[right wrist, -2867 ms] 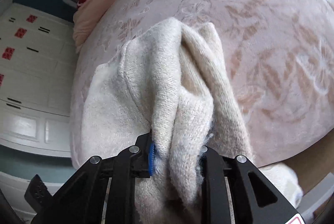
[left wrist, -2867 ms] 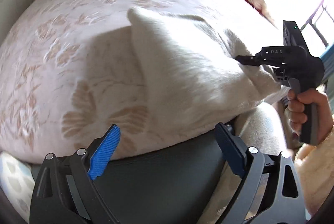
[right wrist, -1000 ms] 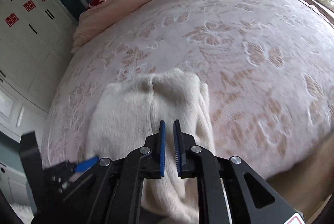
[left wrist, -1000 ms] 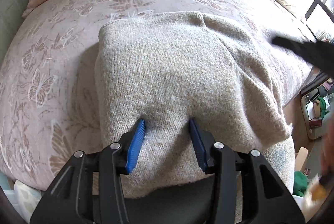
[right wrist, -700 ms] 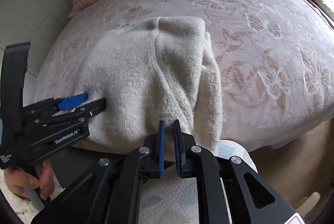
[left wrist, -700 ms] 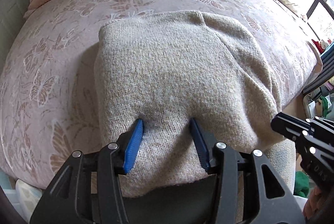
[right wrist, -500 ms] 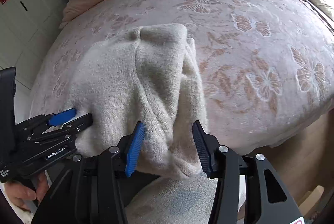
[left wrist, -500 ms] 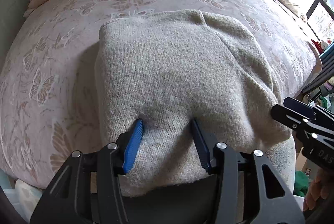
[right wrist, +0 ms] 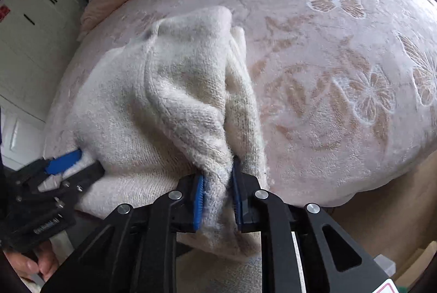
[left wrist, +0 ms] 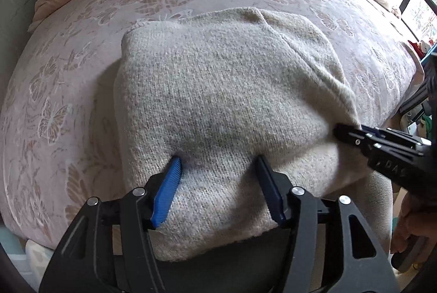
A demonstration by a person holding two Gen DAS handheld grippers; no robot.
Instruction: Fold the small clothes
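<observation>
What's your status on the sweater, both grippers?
Right gripper closing on a bunched sweater edge. Left gripper opening, knit between its pads. Sweater on the bedspread; nothing in the way.

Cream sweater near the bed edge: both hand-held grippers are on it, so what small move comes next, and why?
Probably lift the right hand-held gripper and carry its pinched edge across the cream sweater. Its jaws are closing on that bunched knit, while the left hand-held gripper is opening astride the near hem.

A cream knitted sweater [left wrist: 224, 91] lies folded on the bed [left wrist: 82, 52], whose pink cover bears butterfly patterns. The left claw [left wrist: 218, 183] straddles the sweater's near edge, its jaws opening, knit bulging between them. The right claw [left wrist: 347, 133] meets the sweater's right corner.
</observation>
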